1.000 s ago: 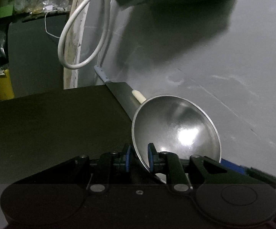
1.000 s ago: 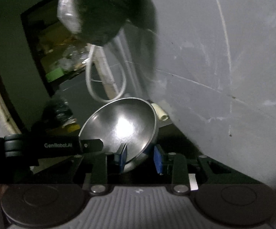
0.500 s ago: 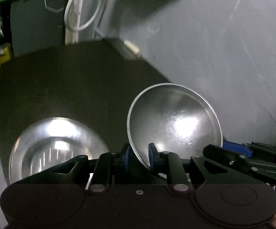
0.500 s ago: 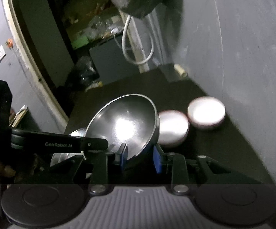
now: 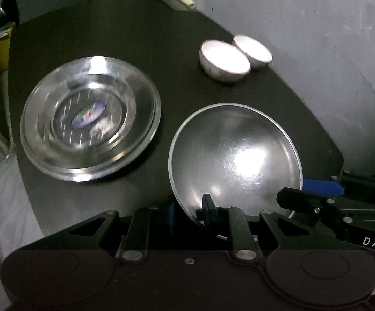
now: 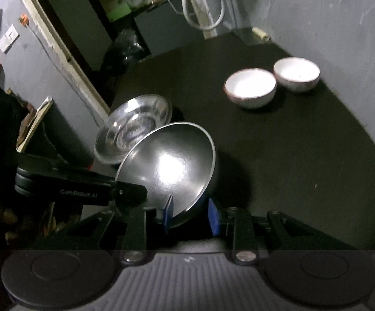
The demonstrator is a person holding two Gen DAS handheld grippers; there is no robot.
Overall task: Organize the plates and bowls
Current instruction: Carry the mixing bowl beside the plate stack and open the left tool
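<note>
Left tongs (image 5: 187, 213) pinch the near rim of a steel bowl (image 5: 235, 155); right tongs (image 6: 190, 213) pinch its opposite rim. Bowl is tilted, held above the dark table (image 5: 115, 31). Left of it a steel plate (image 5: 90, 118) sits on the table. Two white bowls (image 6: 249, 88) (image 6: 296, 73) stand side by side near the grey wall (image 6: 343, 13).
</note>
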